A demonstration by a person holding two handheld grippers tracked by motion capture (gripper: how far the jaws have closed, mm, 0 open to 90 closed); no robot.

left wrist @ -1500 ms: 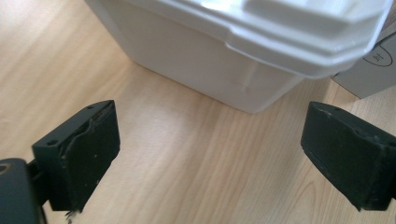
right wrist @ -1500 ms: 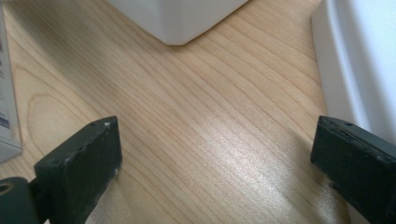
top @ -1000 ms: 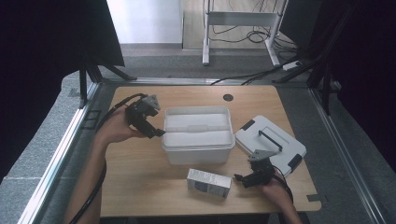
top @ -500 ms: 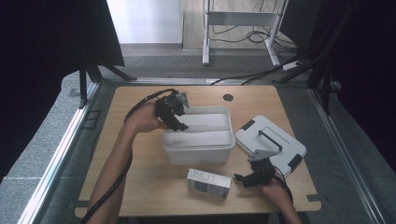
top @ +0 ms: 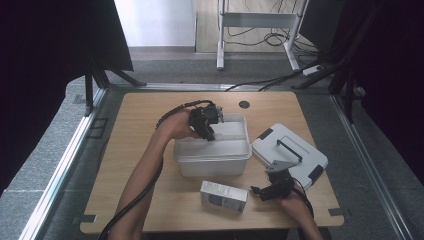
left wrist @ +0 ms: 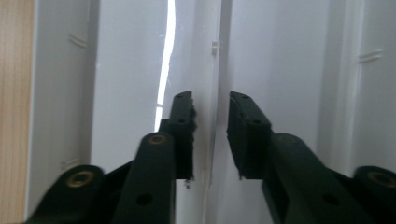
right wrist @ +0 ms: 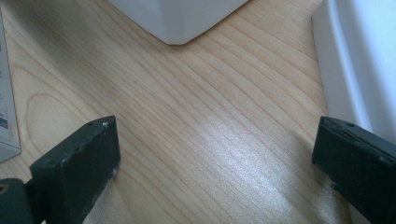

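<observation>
High view: the translucent white plastic bin sits mid-table, rectangular, with a thin divider wall inside. The left gripper reaches in at its far-left corner, its jaws just closing astride that divider with narrow gaps left. The right gripper, jaws spread wide and empty, rests near the front edge.

The left hand-held gripper is black and chunky. A thick black cable loops out of its back and runs down beside the arm. Up close, its two jaws are long, flat and black, with small round screw holes along them. A shiny brass ring sits in the biggest holes. The inner pads look rough and bumpy. The right hand-held gripper is black too, with a grey three-cornered plate on top. Its pads are blocky with a wavy edge. Both arms are bare, with no sleeves showing.
</observation>
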